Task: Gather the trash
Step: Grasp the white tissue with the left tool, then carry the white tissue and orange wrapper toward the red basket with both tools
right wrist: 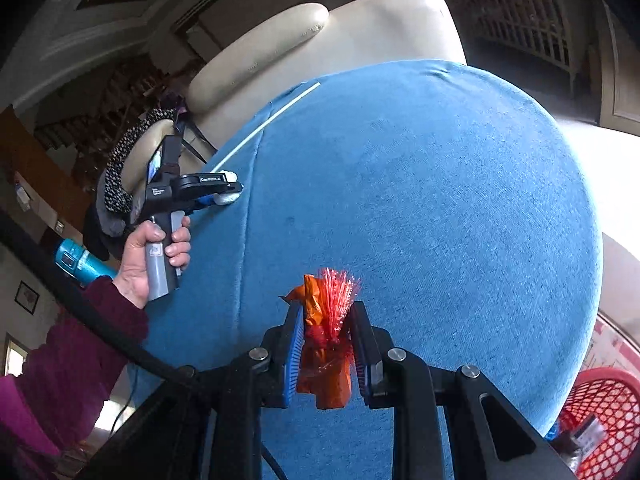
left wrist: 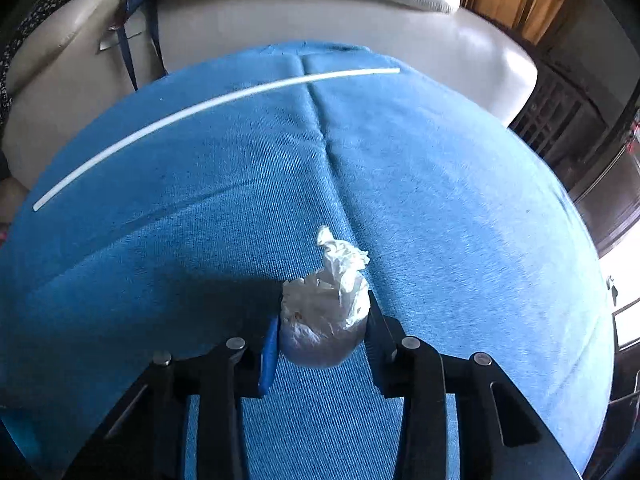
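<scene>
Left hand-held gripper [left wrist: 322, 330]: jaws closed partway onto a crumpled white plastic wad [left wrist: 326, 312], pads pressing its two sides. The wad's twisted tail sticks forward past the fingertips. It sits over the blue fabric cover [left wrist: 440, 200], near the cover's centre seam; whether it touches the cloth or is lifted clear — cannot tell.

Right hand-held gripper [right wrist: 325, 344]: jaws drawn close together on an orange wrapper [right wrist: 320, 360] bundled with a red frayed plastic tuft [right wrist: 340, 292]. Both pads contact the bundle; the tuft fans out beyond the fingertips, above the same blue cover.

In the right wrist view the left gripper appears at the cover's left edge, held by the person's left hand [right wrist: 154, 256], white wad visible at its tip.

Thin white stick [left wrist: 200, 114] lies on the far part of the cover, crossing the seam, well apart from both grippers.

Beyond the cover — a cream leather sofa [left wrist: 320, 16]. A red mesh basket [right wrist: 604, 408] stands at the lower right of the right wrist view, beside the cover's edge, with some items inside, too blurred to name.
</scene>
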`<state>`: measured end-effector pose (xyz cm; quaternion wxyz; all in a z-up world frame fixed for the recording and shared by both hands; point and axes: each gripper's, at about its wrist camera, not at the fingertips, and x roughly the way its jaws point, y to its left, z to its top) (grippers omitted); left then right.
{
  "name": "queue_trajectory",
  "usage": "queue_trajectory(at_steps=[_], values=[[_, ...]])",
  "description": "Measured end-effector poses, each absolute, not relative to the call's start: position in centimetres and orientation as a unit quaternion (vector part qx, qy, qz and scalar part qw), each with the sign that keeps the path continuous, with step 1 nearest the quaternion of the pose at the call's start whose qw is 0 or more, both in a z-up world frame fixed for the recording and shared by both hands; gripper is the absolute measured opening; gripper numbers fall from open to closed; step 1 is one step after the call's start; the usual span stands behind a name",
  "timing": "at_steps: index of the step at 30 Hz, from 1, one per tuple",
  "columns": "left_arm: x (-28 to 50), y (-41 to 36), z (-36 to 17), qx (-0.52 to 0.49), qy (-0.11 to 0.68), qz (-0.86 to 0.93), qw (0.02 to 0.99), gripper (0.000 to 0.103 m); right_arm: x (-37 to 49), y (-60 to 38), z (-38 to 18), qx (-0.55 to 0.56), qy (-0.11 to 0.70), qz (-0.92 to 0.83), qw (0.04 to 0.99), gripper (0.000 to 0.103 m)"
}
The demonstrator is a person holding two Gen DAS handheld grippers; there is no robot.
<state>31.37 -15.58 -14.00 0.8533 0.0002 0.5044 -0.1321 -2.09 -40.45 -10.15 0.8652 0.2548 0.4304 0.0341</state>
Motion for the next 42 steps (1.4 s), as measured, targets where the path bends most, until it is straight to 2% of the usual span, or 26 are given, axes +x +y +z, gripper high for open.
queue_trajectory(at_steps=[14,26,42], values=[[17.8,-15.3,-6.0,0.062,0.422,-0.2,0.882,0.037,-7.3,-40.8,-6.5,0.245,0.378,0.022,0.893,0.025],[3.8,-16.2,0.7,0.096,0.363,-0.241,0.895,0.038,-16.8,-41.3,-0.5,0.224,0.307,-0.004,0.925,0.025],[-9.0,-21.6,4.6,0.145,0.302,-0.306,0.891,0.038,-26.8,-43.2,4.1,0.218,0.241,-0.043,0.945,0.025]])
